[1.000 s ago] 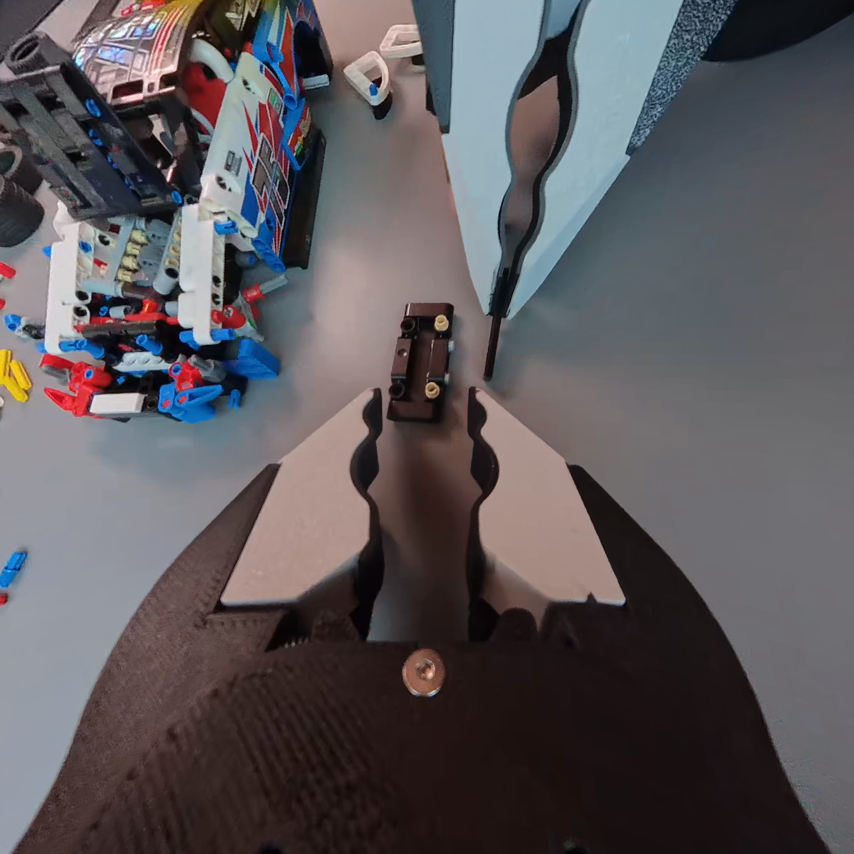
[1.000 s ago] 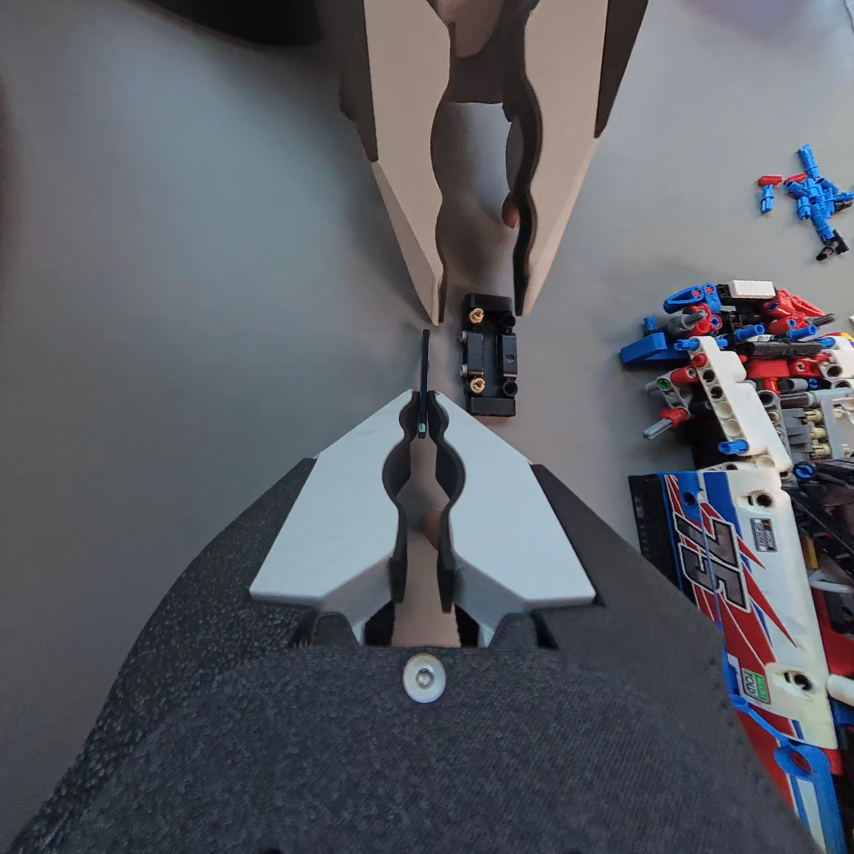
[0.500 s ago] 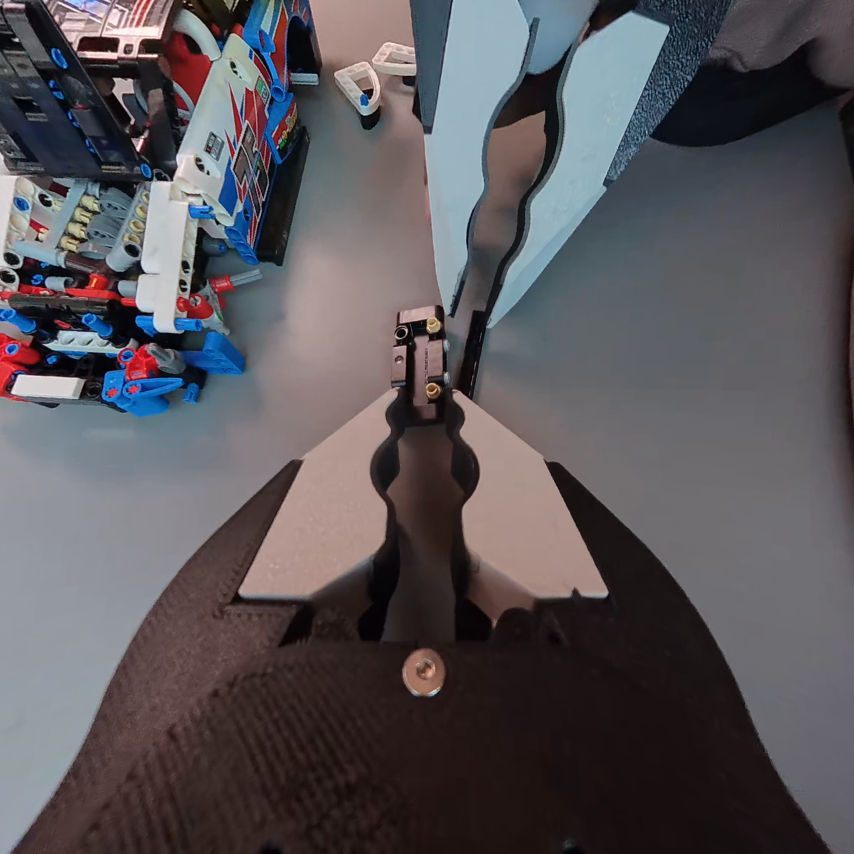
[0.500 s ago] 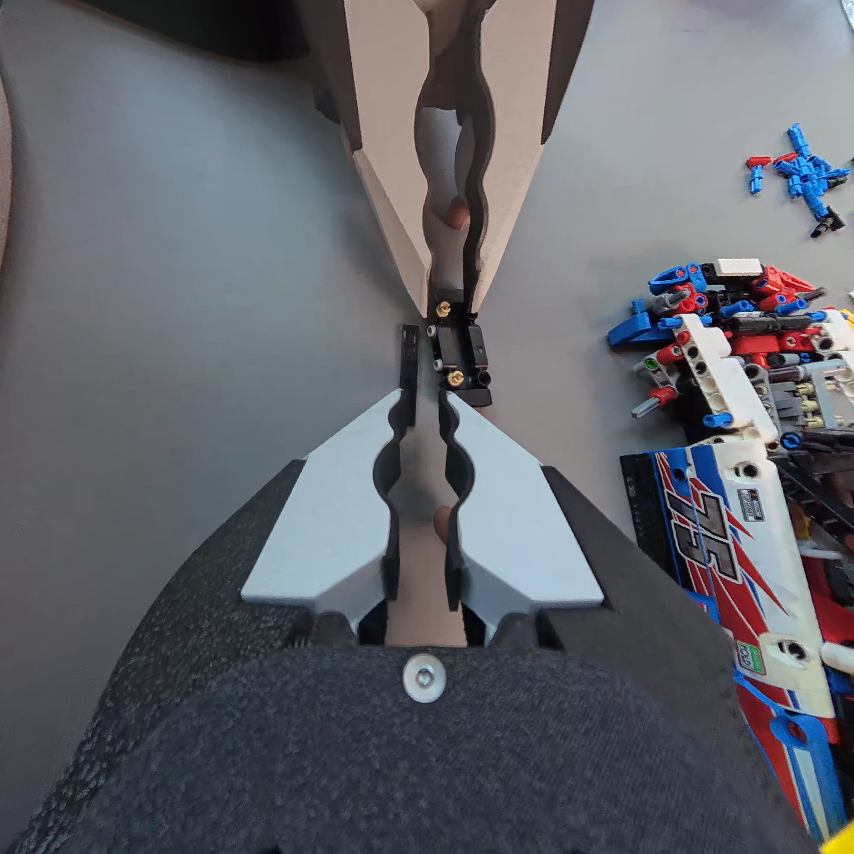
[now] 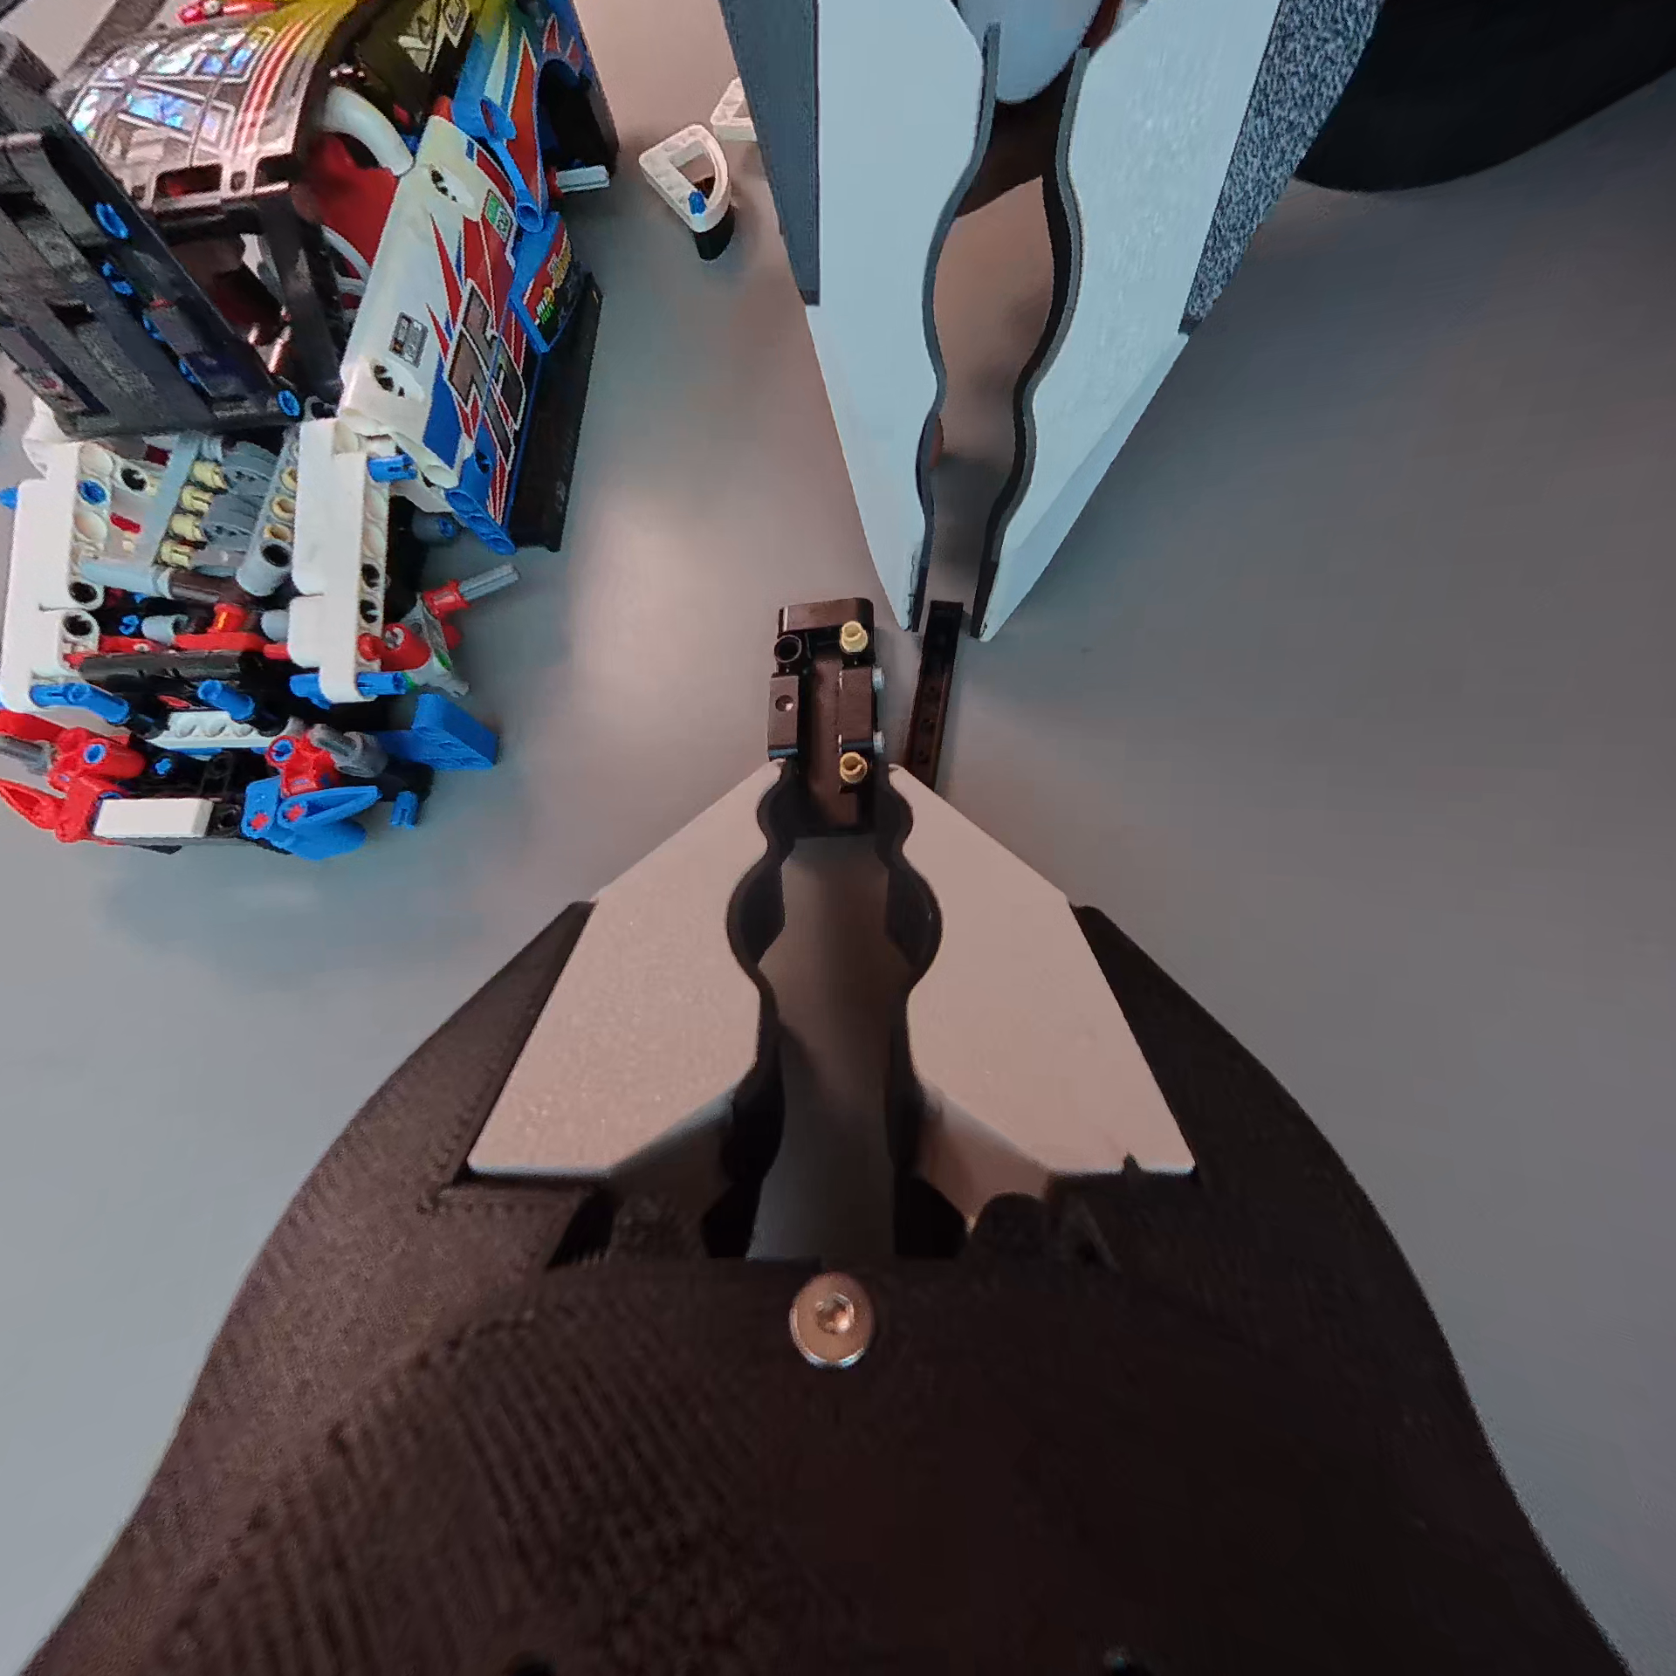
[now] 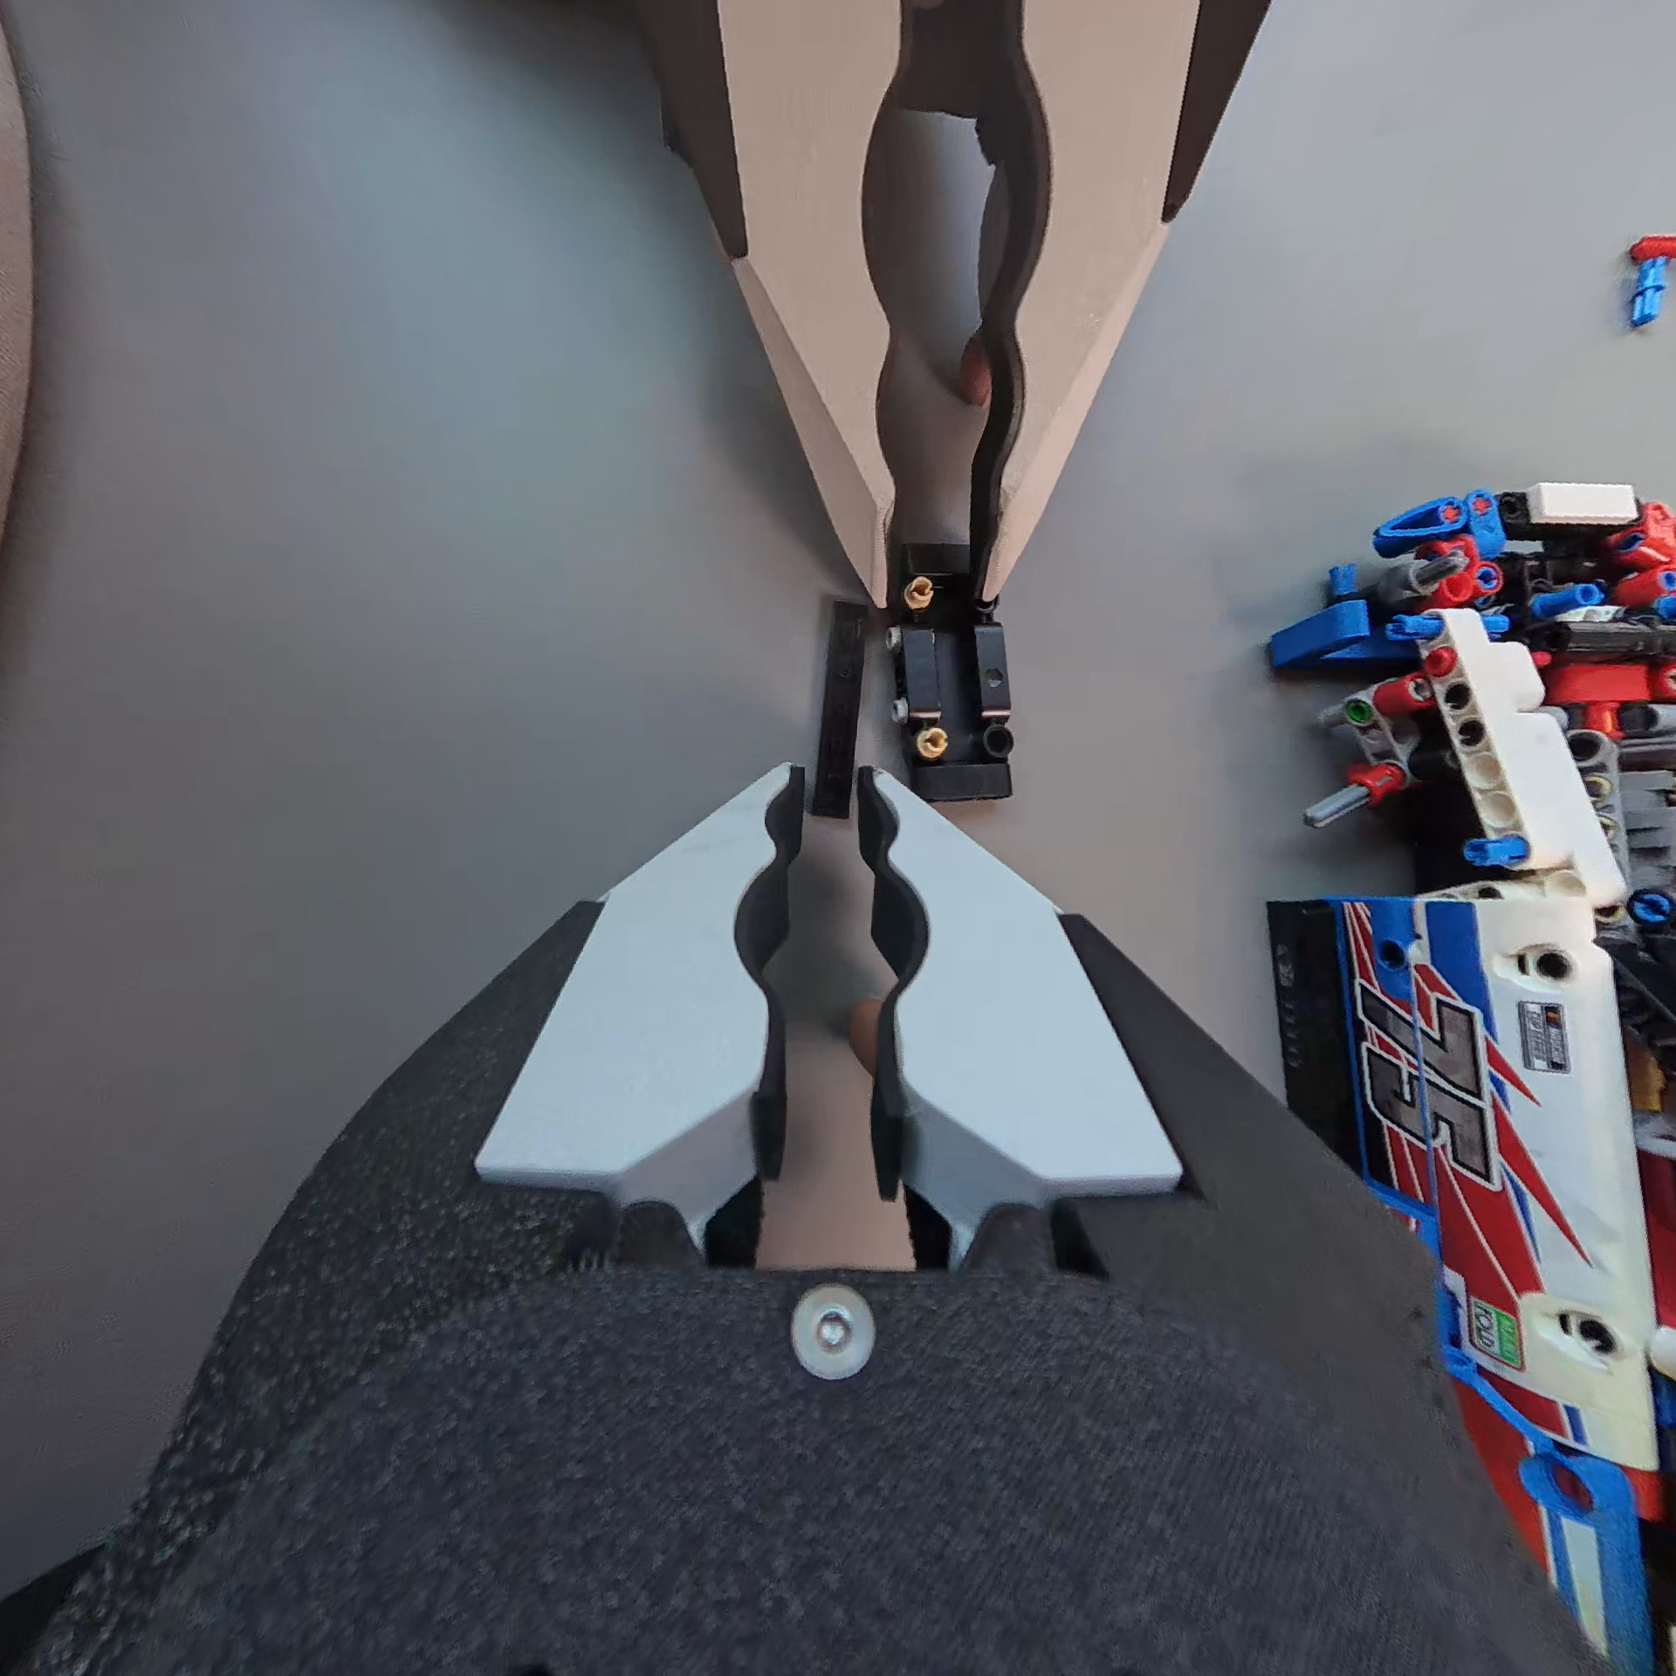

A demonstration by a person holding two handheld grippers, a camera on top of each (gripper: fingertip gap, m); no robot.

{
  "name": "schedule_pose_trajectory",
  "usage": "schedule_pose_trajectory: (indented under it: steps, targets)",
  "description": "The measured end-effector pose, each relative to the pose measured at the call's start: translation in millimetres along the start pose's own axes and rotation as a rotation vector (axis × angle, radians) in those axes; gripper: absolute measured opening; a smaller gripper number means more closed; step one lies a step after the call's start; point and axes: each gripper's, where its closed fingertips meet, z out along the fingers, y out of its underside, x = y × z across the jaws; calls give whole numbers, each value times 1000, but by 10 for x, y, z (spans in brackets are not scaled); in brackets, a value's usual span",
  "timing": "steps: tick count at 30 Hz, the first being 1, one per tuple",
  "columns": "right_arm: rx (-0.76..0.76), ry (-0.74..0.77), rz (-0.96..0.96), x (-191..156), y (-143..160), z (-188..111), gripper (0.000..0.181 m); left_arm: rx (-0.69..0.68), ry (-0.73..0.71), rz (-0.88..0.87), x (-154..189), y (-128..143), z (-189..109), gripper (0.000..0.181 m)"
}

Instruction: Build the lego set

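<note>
A small black sub-assembly [image 5: 821,707] with two tan pins lies on the grey table. My left gripper [image 5: 836,775] is shut on its near end. A thin black beam [image 5: 934,689] lies flat on the table just right of the sub-assembly, apart from it. In the right wrist view my right gripper [image 6: 830,775] is open by a narrow gap, with the near end of the beam [image 6: 839,707] between its tips, not clamped. The sub-assembly [image 6: 952,689] and the left gripper [image 6: 934,594] show beyond it. The right gripper [image 5: 943,626] reaches in from the top of the left wrist view.
A partly built red, white and blue race car model [image 5: 408,363] stands to the left, and at the right edge of the right wrist view [image 6: 1496,998]. Loose white pieces [image 5: 689,172] lie behind it. Blue and red pins [image 6: 1646,281] lie far right. The table [image 5: 1360,725] is grey. The grippers' ends are close to 4 cm from one another.
My left gripper closed on the black sub-assembly. My right gripper opened and let go of the thin black beam, which now lies flat beside the sub-assembly.
</note>
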Motion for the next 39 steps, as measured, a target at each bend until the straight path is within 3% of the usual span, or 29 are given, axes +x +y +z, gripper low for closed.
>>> schedule_pose_trajectory:
  steps: [6, 10, 13, 17, 20, 23, 25, 27, 31, 32, 34, 36, 39]
  targets:
    - [28, -73, 34, -74, -22, -35, 5, 61, 188, -312, 82, -97, -105, 14]
    - [95, -37, 39, -18, -65, -200, 15, 113, 291, -475, 84, -152, -190, 2]
    - [152, 37, 11, 82, -133, -262, 23, 93, 277, -495, 44, -101, -180, 2]
    - [134, 75, -60, 81, -202, -87, 26, 93, 303, -519, 85, -120, -168, 2]
    - [106, 86, -96, 91, -189, 18, 10, 114, 323, -565, 71, -140, -182, 2]
    - [159, 15, -4, 84, -211, -19, 9, 148, 317, -509, 61, -187, -235, 11]
    - [217, -61, 81, 64, -225, -75, 9, 151, 247, -364, 44, -200, -250, 35]
    - [289, -149, 156, 22, -263, -135, 9, 128, 131, -189, -3, -168, -227, 38]
    - [339, -214, 218, 13, -313, -165, 9, 131, 106, -81, 74, -204, -179, 22]
    - [345, -206, 232, 43, -313, -166, 9, 130, 105, -72, 79, -202, -177, 11]
    - [343, -146, 250, 150, -287, -178, 9, 119, 104, -96, 58, -184, -175, 9]
    - [281, -73, 201, 190, -199, -201, 10, 93, 105, -138, 25, -138, -167, 6]
    - [149, -89, 101, -8, -64, -199, 8, 57, 80, -152, -28, -63, -147, 6]
